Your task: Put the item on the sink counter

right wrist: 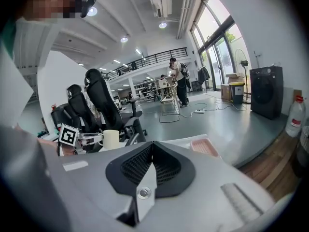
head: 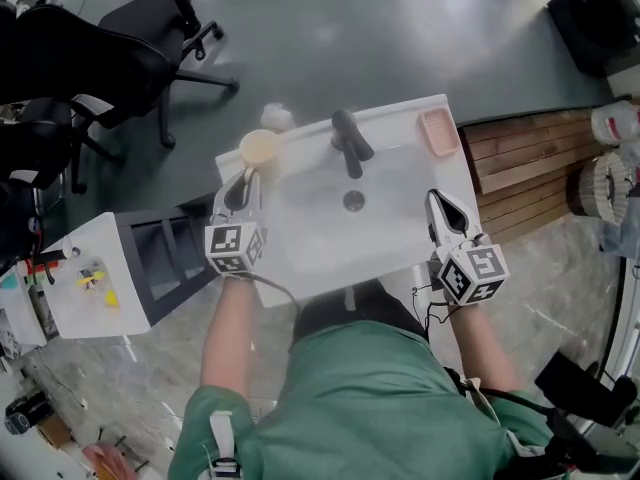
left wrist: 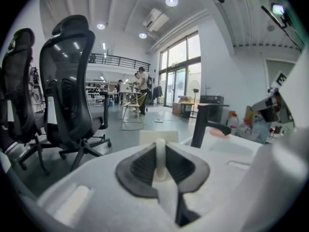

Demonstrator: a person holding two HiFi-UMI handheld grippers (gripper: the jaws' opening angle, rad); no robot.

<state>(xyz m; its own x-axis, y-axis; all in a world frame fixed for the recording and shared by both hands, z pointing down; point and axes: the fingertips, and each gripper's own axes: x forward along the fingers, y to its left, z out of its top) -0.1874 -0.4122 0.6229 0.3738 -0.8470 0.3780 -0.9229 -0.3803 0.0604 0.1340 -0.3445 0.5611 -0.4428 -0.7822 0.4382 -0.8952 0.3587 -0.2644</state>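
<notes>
A cream cup (head: 259, 148) is at the back left corner of the white sink counter (head: 400, 114). My left gripper (head: 244, 175) is shut on the cup's handle (left wrist: 160, 159), with the cup body (left wrist: 159, 136) just beyond the jaws. I cannot tell whether the cup's base touches the counter. My right gripper (head: 436, 204) hovers over the sink's right rim, shut with nothing between its fingers; in its own view its jaws (right wrist: 152, 147) meet in a point. From there the cup (right wrist: 111, 139) shows at the left. A black faucet (head: 350, 140) stands at the back of the basin.
A pink soap dish (head: 438, 131) lies on the counter's back right corner. A small white object (head: 278, 116) sits behind the cup. Black office chairs (head: 110, 63) stand at the far left, a white cabinet (head: 95, 278) at the near left, a wooden platform (head: 530, 163) at the right.
</notes>
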